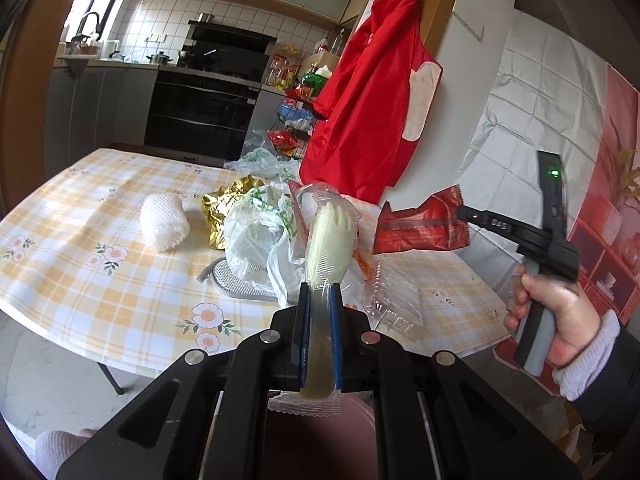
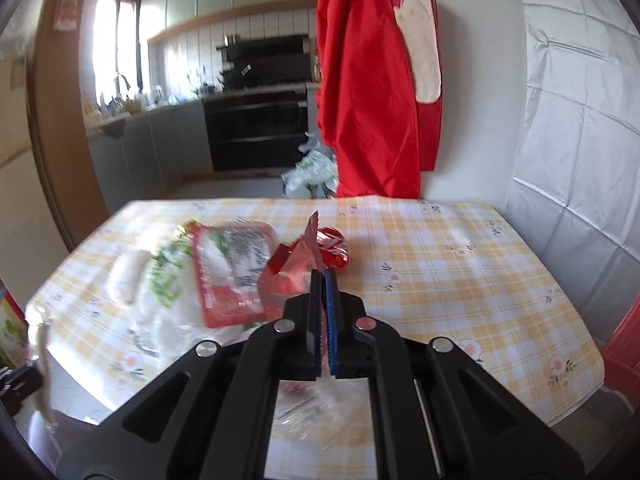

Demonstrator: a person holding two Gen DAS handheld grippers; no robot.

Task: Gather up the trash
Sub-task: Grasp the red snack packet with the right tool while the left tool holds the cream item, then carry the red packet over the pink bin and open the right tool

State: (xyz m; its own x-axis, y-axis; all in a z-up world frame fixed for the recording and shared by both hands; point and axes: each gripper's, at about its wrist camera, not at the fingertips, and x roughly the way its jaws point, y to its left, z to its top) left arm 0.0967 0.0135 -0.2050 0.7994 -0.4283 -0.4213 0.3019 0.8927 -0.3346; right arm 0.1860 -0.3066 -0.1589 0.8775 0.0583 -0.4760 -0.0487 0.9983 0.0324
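Observation:
My left gripper (image 1: 320, 288) is shut on a wrapped cream plastic spork (image 1: 326, 236) and holds it above the near table edge. My right gripper (image 2: 323, 276) is shut on a red foil wrapper (image 2: 308, 258); the left wrist view shows that wrapper (image 1: 420, 224) held in the air at the right. On the checked tablecloth (image 1: 80, 216) lie a white foam net (image 1: 164, 222), a gold foil wrapper (image 1: 222, 210), white plastic bags (image 1: 256, 236) and a clear plastic tray (image 1: 394, 300). A red-and-white packet (image 2: 232, 276) lies blurred left of my right gripper.
A red apron (image 1: 368, 100) hangs on the wall behind the table. A grey mat (image 1: 236, 284) lies under the bags. The kitchen counter and oven (image 1: 204, 104) stand at the back. A wire rack with food packs (image 1: 290, 120) stands beside the oven.

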